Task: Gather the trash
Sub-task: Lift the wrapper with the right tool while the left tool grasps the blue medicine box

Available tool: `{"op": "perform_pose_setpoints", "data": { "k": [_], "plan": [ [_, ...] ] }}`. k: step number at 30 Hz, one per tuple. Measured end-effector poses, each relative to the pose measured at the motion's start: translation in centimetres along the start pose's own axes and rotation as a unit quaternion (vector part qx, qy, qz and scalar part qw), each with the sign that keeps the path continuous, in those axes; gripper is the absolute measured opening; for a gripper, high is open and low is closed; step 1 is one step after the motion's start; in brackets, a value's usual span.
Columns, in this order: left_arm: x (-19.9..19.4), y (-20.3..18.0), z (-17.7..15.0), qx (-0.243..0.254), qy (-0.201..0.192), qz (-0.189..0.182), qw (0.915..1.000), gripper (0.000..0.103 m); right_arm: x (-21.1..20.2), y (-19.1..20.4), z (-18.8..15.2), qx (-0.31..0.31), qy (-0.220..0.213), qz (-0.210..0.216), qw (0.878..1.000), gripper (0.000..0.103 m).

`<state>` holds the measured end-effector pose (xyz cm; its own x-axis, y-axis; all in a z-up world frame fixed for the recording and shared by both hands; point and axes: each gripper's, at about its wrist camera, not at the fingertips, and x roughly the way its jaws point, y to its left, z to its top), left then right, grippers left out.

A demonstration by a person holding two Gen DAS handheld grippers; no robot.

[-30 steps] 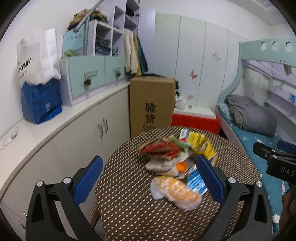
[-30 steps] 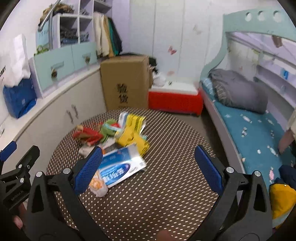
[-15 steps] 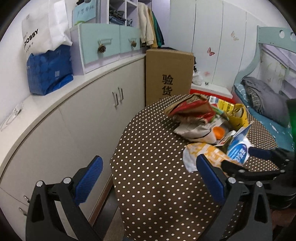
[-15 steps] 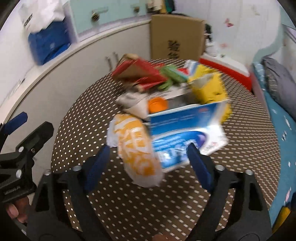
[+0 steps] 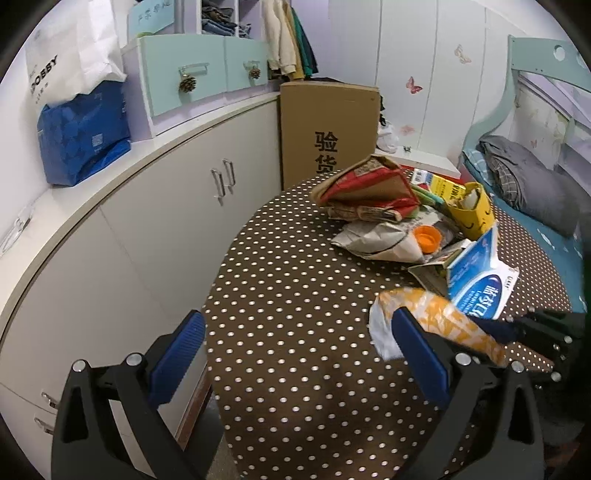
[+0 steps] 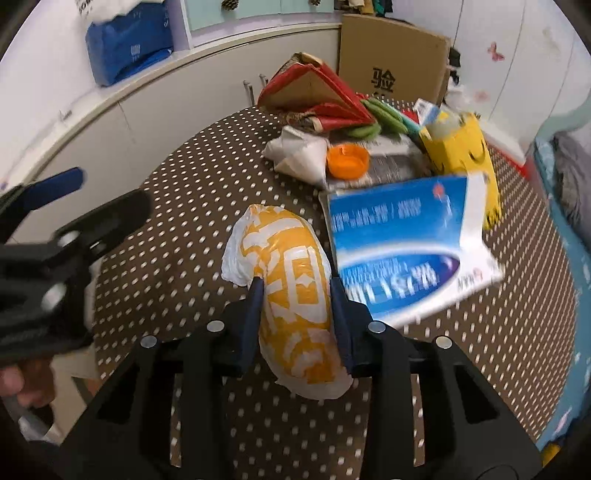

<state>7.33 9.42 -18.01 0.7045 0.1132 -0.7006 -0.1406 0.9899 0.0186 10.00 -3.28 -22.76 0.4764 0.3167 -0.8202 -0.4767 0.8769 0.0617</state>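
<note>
Gripper closes on crinkled bag atop polka-dot table

From left: the left gripper hangs wide open and empty over the dotted cloth table; the right gripper, jaws just closing, pinches a puffy orange-and-white plastic bag beside a glossy blue box.

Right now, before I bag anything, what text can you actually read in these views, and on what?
"验货": cardboard box, printed down its front.
"OBBY": white bag, first letter cut off at its edge.
Blue carton: white print, too blurred to read.
Orange-and-white bag: large white characters, crumpled, not readable.
Teal sign on the shelf: faint characters, too small.
Yellow box: print too small.
</note>
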Motion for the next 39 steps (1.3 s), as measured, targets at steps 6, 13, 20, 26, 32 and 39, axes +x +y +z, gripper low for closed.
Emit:
{"op": "perform_pose_setpoints", "data": {
  "k": [6,13,20,26,32,39],
  "plan": [
    [0.3,-0.9,0.2,0.017,0.003,0.004,0.9998,0.099,1.1,0.4,-0.2,-0.019,0.010,0.017,1.000,0.039],
    [0.5,-2.4,0.8,0.036,0.001,-0.020,0.9992,0.099,-1.2,-1.5,-1.8,0.015,0.006,0.048,0.999,0.037],
    [1.9,-7.6,1.2,0.100,0.011,-0.097,0.9902,0.099,-4.7,-5.3,-6.2,0.063,0.015,0.040,0.997,0.037],
    [3.0,-12.7,0.5,0.165,0.025,-0.143,0.9756,0.099,-6.9,-9.1,-9.5,0.120,0.013,0.005,0.993,0.037],
    [4.9,-16.6,-0.3,0.193,0.039,-0.129,0.9718,0.099,-8.5,-12.0,-10.6,0.156,0.000,-0.017,0.988,0.037],
    [6.9,-17.8,-1.2,0.177,0.078,-0.145,0.9705,0.081,-10.0,-14.1,-11.1,0.185,-0.026,-0.027,0.982,0.037]
  ]
}}
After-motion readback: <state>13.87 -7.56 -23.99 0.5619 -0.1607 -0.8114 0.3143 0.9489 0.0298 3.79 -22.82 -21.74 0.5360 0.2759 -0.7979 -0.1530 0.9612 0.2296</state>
